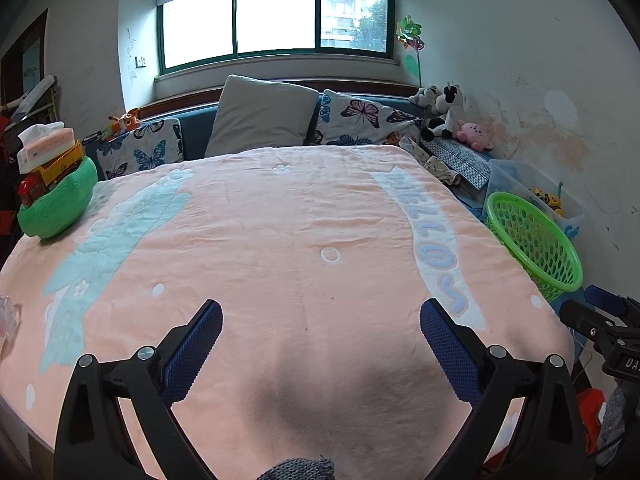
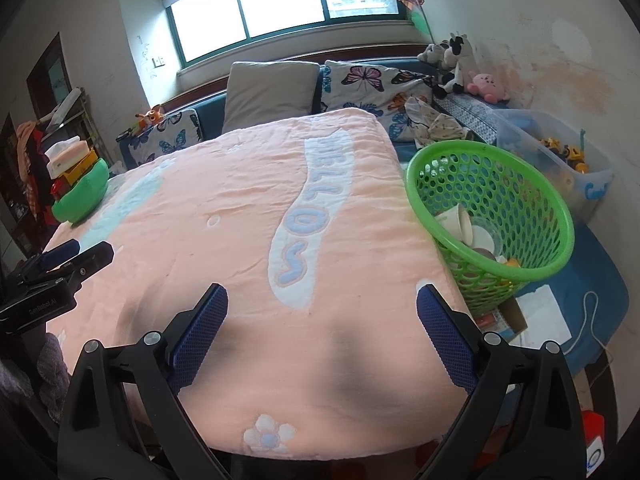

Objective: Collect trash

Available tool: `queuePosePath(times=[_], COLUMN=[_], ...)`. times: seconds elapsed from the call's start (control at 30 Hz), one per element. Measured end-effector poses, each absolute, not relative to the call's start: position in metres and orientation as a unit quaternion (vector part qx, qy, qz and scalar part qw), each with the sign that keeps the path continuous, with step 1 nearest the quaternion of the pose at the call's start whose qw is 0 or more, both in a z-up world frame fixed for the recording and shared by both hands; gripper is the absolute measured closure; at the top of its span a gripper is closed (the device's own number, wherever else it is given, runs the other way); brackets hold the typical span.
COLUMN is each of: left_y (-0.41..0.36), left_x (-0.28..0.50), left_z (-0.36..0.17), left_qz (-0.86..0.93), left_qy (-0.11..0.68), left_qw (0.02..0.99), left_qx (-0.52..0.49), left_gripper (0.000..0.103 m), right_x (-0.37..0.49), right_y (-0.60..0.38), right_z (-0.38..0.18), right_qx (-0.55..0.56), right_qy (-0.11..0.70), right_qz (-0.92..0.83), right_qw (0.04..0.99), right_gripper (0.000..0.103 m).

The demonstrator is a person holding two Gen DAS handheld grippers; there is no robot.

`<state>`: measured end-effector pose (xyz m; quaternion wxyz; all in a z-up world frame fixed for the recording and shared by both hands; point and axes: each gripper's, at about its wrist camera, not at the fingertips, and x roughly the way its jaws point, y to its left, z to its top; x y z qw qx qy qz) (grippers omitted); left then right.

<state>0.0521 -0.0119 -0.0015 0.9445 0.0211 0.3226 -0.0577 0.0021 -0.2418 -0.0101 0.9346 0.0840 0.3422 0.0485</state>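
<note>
A green plastic basket stands at the right side of the bed, also in the left wrist view. It holds paper cups and other scraps. My left gripper is open and empty over the near end of the pink blanket. My right gripper is open and empty over the blanket, left of the basket. The left gripper also shows at the left edge of the right wrist view. A crumpled white plastic piece lies at the blanket's left edge.
A green cushion with a toy truck and a tissue box sits at the bed's left. Pillows and plush toys line the headboard. A clear bin of toys stands behind the basket.
</note>
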Motion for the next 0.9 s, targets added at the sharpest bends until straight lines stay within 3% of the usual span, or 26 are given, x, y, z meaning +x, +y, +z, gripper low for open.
queuePosePath(times=[0.9], left_y=[-0.0101], left_x=[0.0487], left_z=[-0.0007], left_qz=[-0.056], left_qy=[0.322], left_qw=[0.945], left_qx=[0.021], left_gripper=[0.007], right_x=[0.0023], right_y=[-0.2416], right_z=[-0.0124], right_qx=[0.091], right_qy=[0.343], right_qz=[0.056], right_qw=[0.933], right_gripper=[0.007])
